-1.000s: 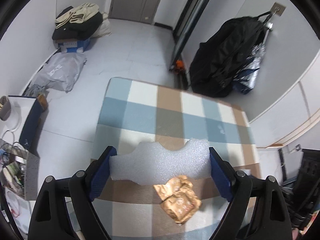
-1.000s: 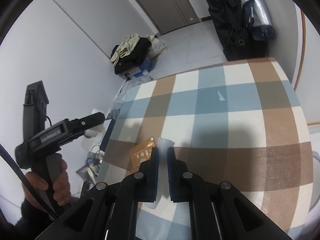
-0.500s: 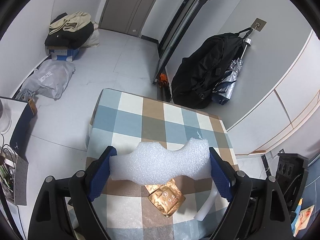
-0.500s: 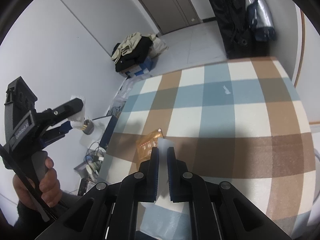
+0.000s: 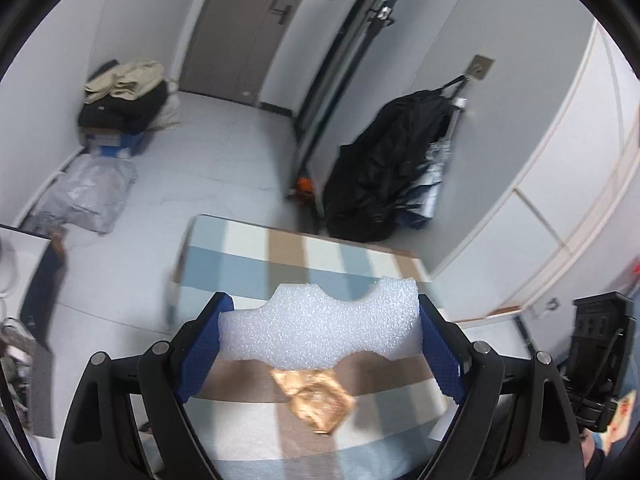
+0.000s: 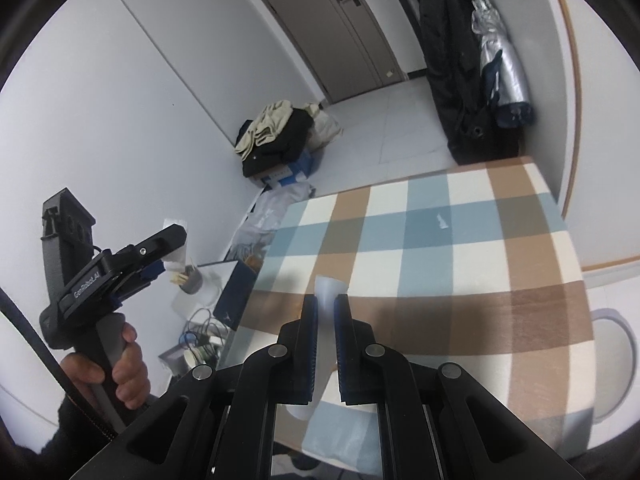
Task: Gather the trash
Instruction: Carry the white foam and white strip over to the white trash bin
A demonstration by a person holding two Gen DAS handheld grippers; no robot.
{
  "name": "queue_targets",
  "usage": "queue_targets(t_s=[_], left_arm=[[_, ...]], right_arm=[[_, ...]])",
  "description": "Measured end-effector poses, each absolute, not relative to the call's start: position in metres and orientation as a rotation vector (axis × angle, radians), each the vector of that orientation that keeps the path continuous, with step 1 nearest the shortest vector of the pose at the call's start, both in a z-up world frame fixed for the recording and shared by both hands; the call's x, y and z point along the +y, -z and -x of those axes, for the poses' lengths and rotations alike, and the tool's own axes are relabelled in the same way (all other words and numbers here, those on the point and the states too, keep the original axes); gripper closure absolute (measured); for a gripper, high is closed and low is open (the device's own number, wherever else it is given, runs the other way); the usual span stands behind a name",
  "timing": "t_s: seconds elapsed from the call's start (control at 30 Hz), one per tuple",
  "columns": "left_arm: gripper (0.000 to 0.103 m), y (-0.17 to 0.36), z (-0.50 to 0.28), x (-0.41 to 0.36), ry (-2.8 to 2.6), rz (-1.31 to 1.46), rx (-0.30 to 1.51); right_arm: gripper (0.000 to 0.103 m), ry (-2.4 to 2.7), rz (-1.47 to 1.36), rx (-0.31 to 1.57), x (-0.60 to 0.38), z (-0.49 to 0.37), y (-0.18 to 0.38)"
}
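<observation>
My left gripper (image 5: 320, 330) is shut on a wide white foam block (image 5: 320, 336), blue pads pressed on both its ends, above the near part of the checked table (image 5: 248, 260). Under it a crumpled golden wrapper (image 5: 316, 400) lies on the cloth. My right gripper (image 6: 327, 308) is shut on a thin white foam strip (image 6: 330, 286) that sticks out past the fingertips and hangs below them. In the right wrist view the left gripper (image 6: 172, 248) is off the table's left edge, held by a hand (image 6: 124, 364). A small white scrap (image 6: 441, 222) lies mid-table.
A black bag (image 5: 384, 168) and a folded umbrella (image 6: 500, 72) hang at the wall behind the table. Clothes piled on a box (image 5: 120, 100) and a grey parcel bag (image 5: 88, 196) lie on the floor left. A cup and cables (image 6: 196, 312) sit beside the table.
Both grippers have risen and drawn back from the table with their foam pieces. The golden wrapper stays on the cloth. More of the door and the walls shows.
</observation>
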State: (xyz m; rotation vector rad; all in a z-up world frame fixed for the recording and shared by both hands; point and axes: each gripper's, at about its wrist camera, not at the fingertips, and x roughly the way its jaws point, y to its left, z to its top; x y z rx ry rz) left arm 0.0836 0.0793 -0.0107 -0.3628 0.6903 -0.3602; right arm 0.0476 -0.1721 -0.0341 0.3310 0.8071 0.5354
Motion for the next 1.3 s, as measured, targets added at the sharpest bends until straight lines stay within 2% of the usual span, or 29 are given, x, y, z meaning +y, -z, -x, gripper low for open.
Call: queue_targets(t_s=[0.2,0.5,0.83,1.3], left_arm=[[0.016,0.0,-0.07,0.057,0.376,0.234,0.665],[0.016,-0.028,-0.063,0.028,0.363,0.206,0.649],[0.016,-0.056,-0.066,-0.013,0.366,0.272,0.644],[0.016,-0.077,-0.079,-0.108,0.51,0.295,0.727]], right_arm=[[0.095,-0.542,-0.355,0.812,-0.186,-0.038,0.023],[0.095,-0.567,-0.396,0.735,-0.222,-0.029,-0.009],[0.095,-0.57,-0.427,0.641,-0.273,-0.016,-0.049],[0.095,-0.463,-0.444,0.556,-0.359,0.016,-0.086]])
